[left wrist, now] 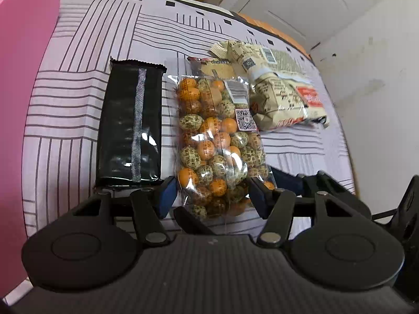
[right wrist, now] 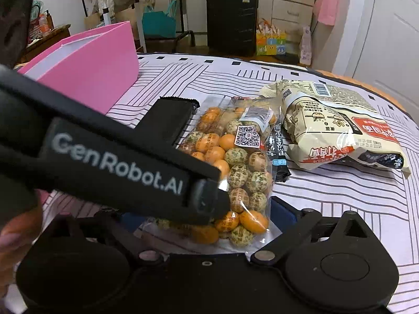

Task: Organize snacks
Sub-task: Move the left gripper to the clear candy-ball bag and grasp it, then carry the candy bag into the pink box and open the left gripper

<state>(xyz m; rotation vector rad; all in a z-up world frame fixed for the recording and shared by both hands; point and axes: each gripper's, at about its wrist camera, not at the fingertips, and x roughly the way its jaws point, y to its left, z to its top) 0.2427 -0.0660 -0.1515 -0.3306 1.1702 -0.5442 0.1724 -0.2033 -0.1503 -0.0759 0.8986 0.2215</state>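
Observation:
A clear bag of orange and speckled wrapped eggs lies on the striped bed cover, between a black packet on its left and a beige noodle bag on its right. My left gripper is open, its blue pads either side of the egg bag's near end. In the right wrist view the egg bag lies between my right gripper's open fingers, with the left gripper's body crossing in front. The noodle bag lies right of it, the black packet left.
A pink box stands open at the left on the bed; it also shows in the left wrist view. A thin dark sachet lies between the egg bag and the noodle bag. A black suitcase and bags stand beyond the bed.

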